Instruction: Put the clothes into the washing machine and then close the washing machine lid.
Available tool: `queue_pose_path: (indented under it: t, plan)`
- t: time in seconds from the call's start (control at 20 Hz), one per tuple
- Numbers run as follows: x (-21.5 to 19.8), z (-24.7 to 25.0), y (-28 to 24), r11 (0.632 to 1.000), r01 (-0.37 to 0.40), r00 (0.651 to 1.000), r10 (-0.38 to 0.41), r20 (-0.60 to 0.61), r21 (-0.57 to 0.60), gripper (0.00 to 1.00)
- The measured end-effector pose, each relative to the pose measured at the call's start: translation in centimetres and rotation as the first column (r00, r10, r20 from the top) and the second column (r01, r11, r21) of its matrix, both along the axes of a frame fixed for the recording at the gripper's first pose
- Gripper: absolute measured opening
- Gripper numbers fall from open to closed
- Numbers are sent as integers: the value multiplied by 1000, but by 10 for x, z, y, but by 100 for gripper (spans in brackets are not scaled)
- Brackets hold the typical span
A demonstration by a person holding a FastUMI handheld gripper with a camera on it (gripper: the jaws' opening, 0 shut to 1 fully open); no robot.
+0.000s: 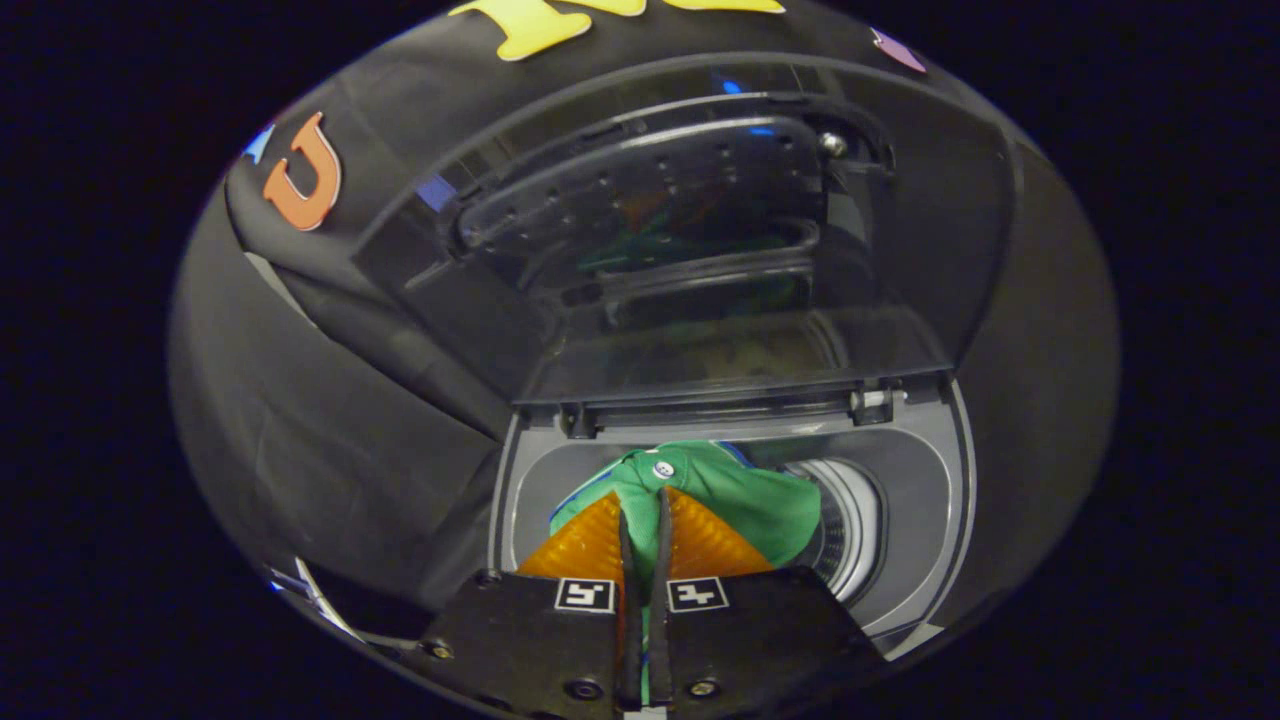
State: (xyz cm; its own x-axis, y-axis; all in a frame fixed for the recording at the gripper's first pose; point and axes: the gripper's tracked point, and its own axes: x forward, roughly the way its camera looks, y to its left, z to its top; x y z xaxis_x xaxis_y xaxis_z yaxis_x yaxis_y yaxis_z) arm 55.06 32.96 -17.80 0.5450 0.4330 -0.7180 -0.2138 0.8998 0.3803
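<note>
Tool (642,505) clenched on soft green fabric garment (760,500), hanging over grey top-loading washing machine's (935,500) open drum, raised dark translucent lid (700,230) beyond. Cloth judged light, limp; a bunched fold gives the surest hold.

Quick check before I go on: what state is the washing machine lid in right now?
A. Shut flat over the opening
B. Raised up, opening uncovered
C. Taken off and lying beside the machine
B: the lid stands raised behind the opening of the washing machine, and the gripper is shut on the green garment over the drum.
</note>
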Motion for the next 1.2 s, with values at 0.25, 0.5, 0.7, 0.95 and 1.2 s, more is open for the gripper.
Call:
queue_pose_path:
  t: [0.25,0.5,0.7,0.95,1.2]
  plan:
    - [6,-20,5,999,26,999,-28,-47,-31,6]
    - [10,-24,0,998,54,996,-56,-71,-25,6]
    - [11,-24,0,999,40,997,-42,-60,-33,6]
    - [13,-24,3,999,29,998,-30,-49,-16,6]
    - [7,-19,3,997,-35,999,34,-16,-69,100]
